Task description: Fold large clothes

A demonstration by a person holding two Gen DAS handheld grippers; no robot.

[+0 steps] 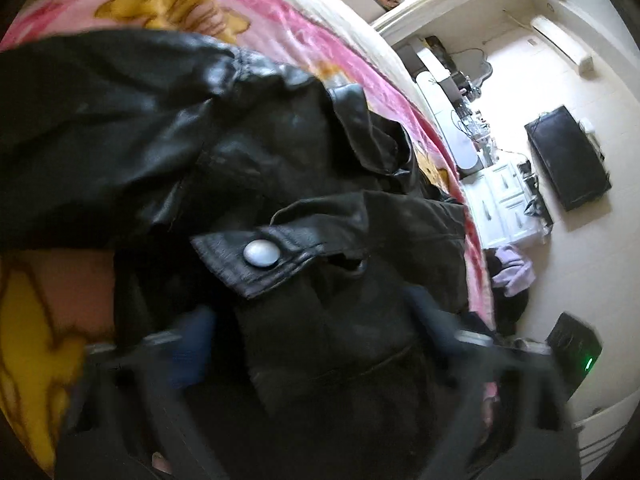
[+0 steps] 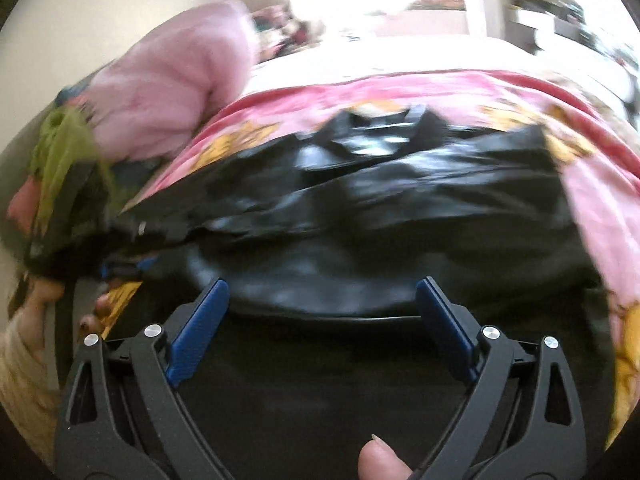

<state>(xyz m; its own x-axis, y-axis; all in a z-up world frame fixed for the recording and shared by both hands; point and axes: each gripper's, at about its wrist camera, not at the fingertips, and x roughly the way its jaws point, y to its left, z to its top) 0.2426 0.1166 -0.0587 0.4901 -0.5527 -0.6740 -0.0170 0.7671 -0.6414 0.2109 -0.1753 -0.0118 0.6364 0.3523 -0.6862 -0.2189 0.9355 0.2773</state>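
On the bed, a pink blanket [image 1: 304,40] with yellow figures covers the surface, and a cream sheet shows beyond its far edge. In the left wrist view the room falls away at right: pale walls, a dark flat screen [image 1: 568,156] mounted on one, white drawers [image 1: 504,200] below it, and a lilac cloth [image 1: 516,272] heaped near the foot of the bed. In the right wrist view a pile of clothes, pink [image 2: 168,88] and green, lies at the left end of the bed. The black leather jacket [image 2: 360,200] is spread across the blanket, lengthwise across that view. The right gripper [image 2: 322,300] stands wide apart, its blue pads [image 2: 196,328] either side of the near edge of the jacket and clear of it; nothing is held. A thumb shows at the bottom edge of that view. The left gripper [image 1: 316,320] is blurred; jacket leather lies between its fingers, just below a strap with a silver snap [image 1: 262,254], but whether the pads press on it cannot be told. The left hand [image 2: 36,300] shows at the left edge of the right wrist view.
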